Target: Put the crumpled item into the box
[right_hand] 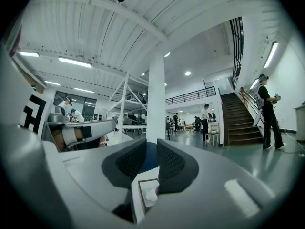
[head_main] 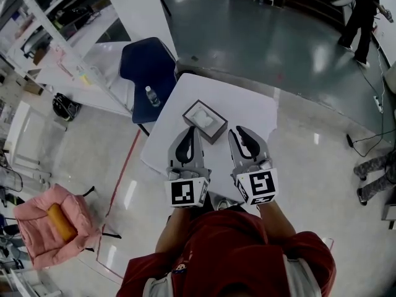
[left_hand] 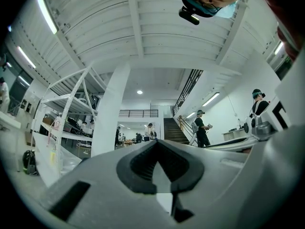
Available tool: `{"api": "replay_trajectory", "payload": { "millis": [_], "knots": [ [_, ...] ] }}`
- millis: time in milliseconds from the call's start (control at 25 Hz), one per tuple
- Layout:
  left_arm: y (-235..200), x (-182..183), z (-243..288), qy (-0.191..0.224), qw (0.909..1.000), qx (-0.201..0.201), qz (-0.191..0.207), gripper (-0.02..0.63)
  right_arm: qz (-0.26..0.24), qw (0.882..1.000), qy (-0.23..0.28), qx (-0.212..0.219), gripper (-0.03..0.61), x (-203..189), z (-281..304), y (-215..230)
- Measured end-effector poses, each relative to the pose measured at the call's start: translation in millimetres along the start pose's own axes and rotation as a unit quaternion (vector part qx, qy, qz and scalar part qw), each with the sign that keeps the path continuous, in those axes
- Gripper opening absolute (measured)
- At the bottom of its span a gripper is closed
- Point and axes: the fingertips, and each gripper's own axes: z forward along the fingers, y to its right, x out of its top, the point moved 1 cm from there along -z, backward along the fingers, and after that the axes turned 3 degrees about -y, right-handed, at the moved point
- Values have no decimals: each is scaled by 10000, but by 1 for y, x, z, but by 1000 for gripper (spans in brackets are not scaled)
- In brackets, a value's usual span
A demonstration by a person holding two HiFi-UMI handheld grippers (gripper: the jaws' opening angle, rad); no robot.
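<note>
A small grey box [head_main: 216, 130] stands on the white table [head_main: 247, 107], and a white crumpled item [head_main: 203, 117] lies inside it. My left gripper [head_main: 193, 130] hovers just near-left of the box, empty, and in the left gripper view its jaws [left_hand: 156, 142] meet at the tips. My right gripper [head_main: 238, 130] hangs near-right of the box. In the right gripper view its jaws [right_hand: 151, 146] stand a narrow gap apart with nothing between them, and the box [right_hand: 141, 194] with the crumpled item [right_hand: 151, 193] shows below them.
A dark blue chair [head_main: 147, 67] with a plastic bottle [head_main: 152, 96] on its seat stands at the table's far-left corner. A pink chair with an orange roll [head_main: 60, 221] sits on the floor at left. A person [head_main: 362, 17] stands far off at upper right.
</note>
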Motion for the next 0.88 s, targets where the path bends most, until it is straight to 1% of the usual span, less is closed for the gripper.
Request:
{"api": "replay_trajectory", "payload": {
  "millis": [240,360,640,880],
  "knots": [
    [-4,0,-4,34,10000,36,24,3,-19,10000,73,16,37,0,2,-7],
    [-3,1,-4,31,10000,37,24,3,-61,9999,63,65,2,-1,2,-7],
    [-3,-2,-6,15,10000,62,13,3,-50,9999,96,79,2,0,1,-4],
    [-5,-1,-7,6,10000,86,19,3,-91,9999,25,71,2,-3,2,-5]
  ]
}}
